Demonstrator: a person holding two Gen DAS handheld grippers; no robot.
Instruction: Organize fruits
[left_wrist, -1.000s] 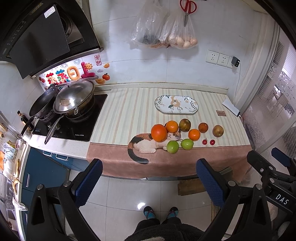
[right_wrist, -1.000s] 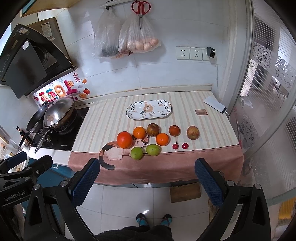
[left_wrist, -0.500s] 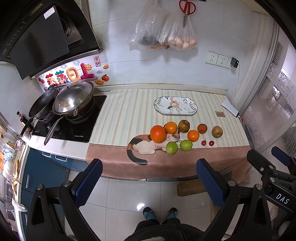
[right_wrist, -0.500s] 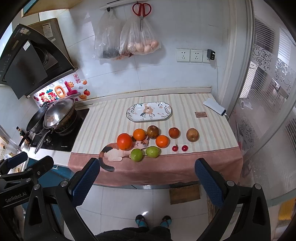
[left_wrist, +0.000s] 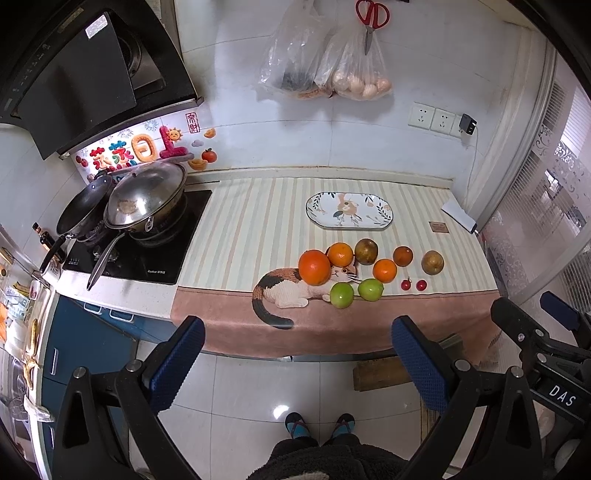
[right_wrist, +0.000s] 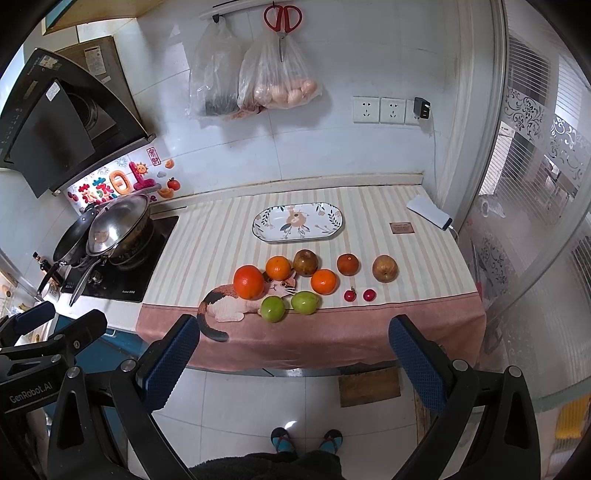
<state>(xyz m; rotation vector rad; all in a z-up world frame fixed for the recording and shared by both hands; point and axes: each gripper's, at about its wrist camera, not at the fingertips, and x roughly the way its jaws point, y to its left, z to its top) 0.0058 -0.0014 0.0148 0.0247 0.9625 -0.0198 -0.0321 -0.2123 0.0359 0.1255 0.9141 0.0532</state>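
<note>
Striped cloth (left_wrist: 258, 221) covers the counter, pink along its front edge, with a calico cat printed on it, and the fruit sits in a loose cluster near that edge. The biggest orange (left_wrist: 314, 266) rests on the cat's back, a smaller orange (left_wrist: 340, 254) just behind it touching a brownish pear (left_wrist: 366, 251); two green apples (left_wrist: 341, 294) lie side by side at the front, a third orange (left_wrist: 384, 270) behind them. Off to the right sit a darker reddish-orange fruit (right_wrist: 348, 264), another brown pear (right_wrist: 385, 268) and two little red cherries (right_wrist: 350, 295). The oval flowered plate (right_wrist: 334, 229) lies behind the fruit — nothing on it. Both tools hang out over the floor, short of the counter: the left gripper (left_wrist: 295, 363) and the right gripper (right_wrist: 291, 360) each have their blue-padded jaws spread wide, holding nothing. Pans (left_wrist: 146, 199) crowd the hob at the left.
</note>
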